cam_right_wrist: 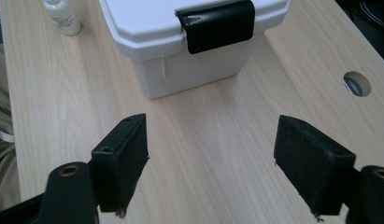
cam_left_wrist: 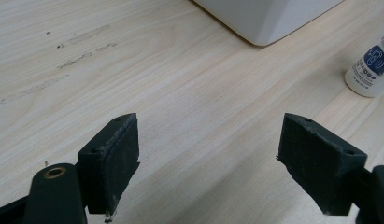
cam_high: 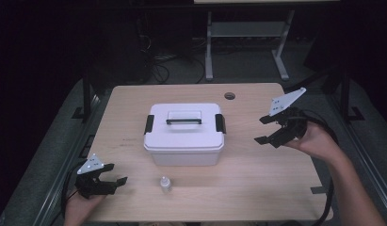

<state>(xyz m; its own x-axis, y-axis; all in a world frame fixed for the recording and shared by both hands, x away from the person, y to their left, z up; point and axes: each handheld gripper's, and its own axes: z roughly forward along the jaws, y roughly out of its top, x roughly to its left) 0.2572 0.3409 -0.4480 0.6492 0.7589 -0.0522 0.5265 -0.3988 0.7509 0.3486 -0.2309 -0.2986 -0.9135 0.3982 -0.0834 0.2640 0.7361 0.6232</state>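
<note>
- High view: a white box (cam_high: pixel 184 134) with a handled lid and a black latch at each end sits mid-desk (cam_high: pixel 257 174). A small bottle (cam_high: pixel 165 183) stands upright near the desk's front edge, just in front of the box and apart from it. The left tongs (cam_high: pixel 116 175) are at the front-left corner, jaws spread, holding nothing. The right tongs (cam_high: pixel 262 129) hang above the desk to the right of the box, jaws wide apart and empty, pointing toward it. A round hole (cam_high: pixel 229 96) lies in the desk behind the box.
- Left gripper view: the left tongs (cam_left_wrist: pixel 208 154) are open over bare wood. A box corner (cam_left_wrist: pixel 262 21) shows at the top, and the bottle (cam_left_wrist: pixel 371 70), with a blue label, stands at the right edge.
- Right gripper view: the right tongs (cam_right_wrist: pixel 210 158) gape, empty. The box (cam_right_wrist: pixel 189 46) lies ahead, its black latch (cam_right_wrist: pixel 217 25) facing the camera. The bottle (cam_right_wrist: pixel 62 17) stands at top left, the hole (cam_right_wrist: pixel 357 84) at right.
</note>
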